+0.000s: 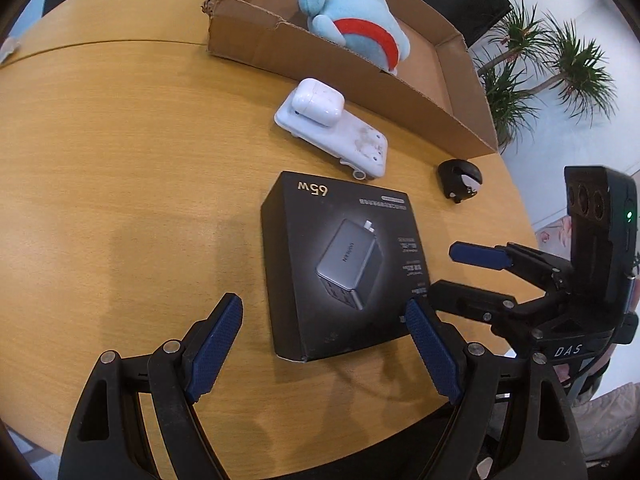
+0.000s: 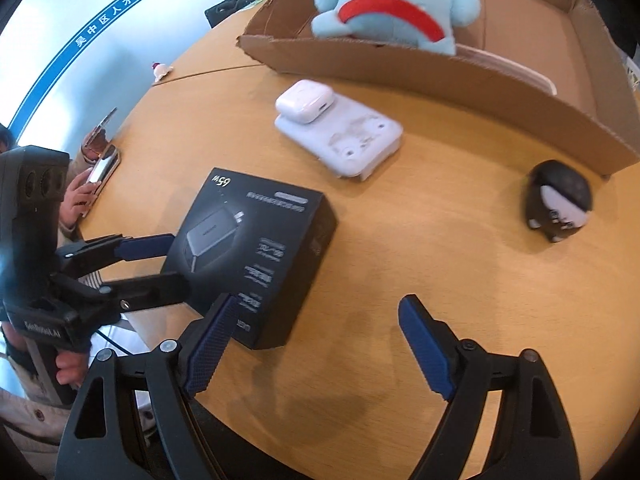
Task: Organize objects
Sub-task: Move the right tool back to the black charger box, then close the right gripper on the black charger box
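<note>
both tongs hang spread wide above the near edge of the wooden counter (image 1: 120,152), gripping nothing. left tongs (image 1: 324,344) straddle the near end of the black charger box (image 1: 340,264), blue pads on either side of it but not pressed to it. right tongs (image 2: 316,344) sit just to the right of that same box (image 2: 256,252), with the left pad over its near corner and bare wood under the gap. each pair also shows in the other's view: the right tongs (image 1: 444,280) at the box's right edge, the left tongs (image 2: 176,260) at its left side.

largest thing on the counter is the open cardboard box (image 1: 400,92) at the far side, its torn front wall facing the tongs. inside it lies a light blue plush toy (image 1: 352,20) with a red band, and, seen from the right wrist, a flat white thing (image 2: 516,68) tucked behind the front wall.

between the cardboard box and the charger box lies a white power bank (image 1: 348,140), with a white earbud case (image 1: 316,102) resting on its far end. off to the right, near the cardboard box's corner, stands a small black and white figurine (image 2: 560,200), blurred in the right wrist view.
</note>
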{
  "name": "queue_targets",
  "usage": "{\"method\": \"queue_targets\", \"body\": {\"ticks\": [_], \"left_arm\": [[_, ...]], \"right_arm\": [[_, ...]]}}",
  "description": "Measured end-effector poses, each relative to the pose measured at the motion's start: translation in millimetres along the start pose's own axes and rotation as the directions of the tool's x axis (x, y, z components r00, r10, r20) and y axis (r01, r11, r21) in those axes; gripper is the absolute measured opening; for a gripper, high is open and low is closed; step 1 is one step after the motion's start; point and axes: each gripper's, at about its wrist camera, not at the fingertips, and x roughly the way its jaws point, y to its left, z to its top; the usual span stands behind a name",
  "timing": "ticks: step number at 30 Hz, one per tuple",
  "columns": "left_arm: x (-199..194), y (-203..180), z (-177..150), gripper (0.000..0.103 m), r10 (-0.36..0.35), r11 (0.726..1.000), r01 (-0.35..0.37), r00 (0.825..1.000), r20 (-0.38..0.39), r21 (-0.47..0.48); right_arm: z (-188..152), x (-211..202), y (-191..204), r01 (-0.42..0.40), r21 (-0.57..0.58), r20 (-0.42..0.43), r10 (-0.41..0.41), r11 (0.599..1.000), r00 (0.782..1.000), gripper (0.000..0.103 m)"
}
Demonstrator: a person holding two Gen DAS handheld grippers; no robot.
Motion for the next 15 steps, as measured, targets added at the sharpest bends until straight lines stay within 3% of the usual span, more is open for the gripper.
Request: {"method": "queue_targets", "body": {"ticks": [5, 12, 15], "left_arm": [[6, 7, 4, 0.084, 0.007, 1.000, -0.007, 1.000, -0.012, -0.001], [5, 11, 6, 0.084, -0.046, 0.998, 0.046, 0.999, -0.010, 0.035], [5, 11, 8, 0.078, -0.062, 0.997, 0.062, 0.998, -0.018, 0.054]], "right_arm": [[4, 7, -2, -0.039, 0.041, -0.016, 0.040, 0.998, 0.999, 0.082], [10, 22, -8, -0.158, 0.110, -0.052, 0.164, 0.981, 0.985, 0.069], [13, 25, -8, -0.177, 0.121, -0.056, 0.185, 0.977, 0.981, 0.067]]}}
